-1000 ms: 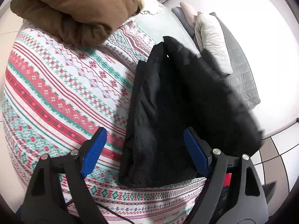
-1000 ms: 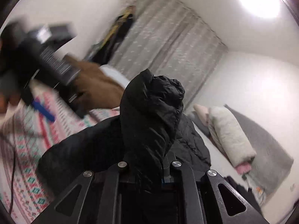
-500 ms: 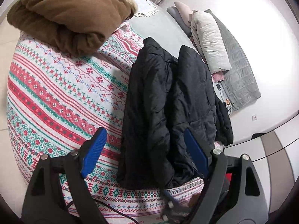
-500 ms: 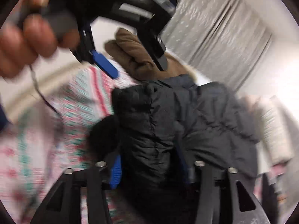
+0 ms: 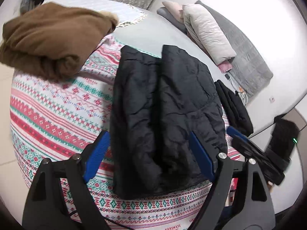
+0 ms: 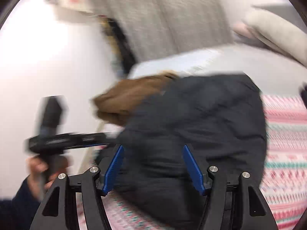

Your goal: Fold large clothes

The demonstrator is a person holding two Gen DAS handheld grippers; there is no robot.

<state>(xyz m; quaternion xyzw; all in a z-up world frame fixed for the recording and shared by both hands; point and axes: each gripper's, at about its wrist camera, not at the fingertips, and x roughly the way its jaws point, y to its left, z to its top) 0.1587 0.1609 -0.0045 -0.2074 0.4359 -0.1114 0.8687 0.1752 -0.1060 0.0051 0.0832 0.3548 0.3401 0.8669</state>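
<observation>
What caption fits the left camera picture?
Folded black jacket lies on the patterned blanket, framed by the open left gripper.

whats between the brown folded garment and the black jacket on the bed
Only bare patterned blanket; the brown garment and black jacket lie apart, as the left wrist view shows.

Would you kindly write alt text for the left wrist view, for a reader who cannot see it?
A black puffer jacket, folded lengthwise, lies on a red, green and white patterned blanket, with the open left gripper hovering over its near end. A folded brown garment sits at the upper left, and the right gripper shows at the right edge.
</observation>
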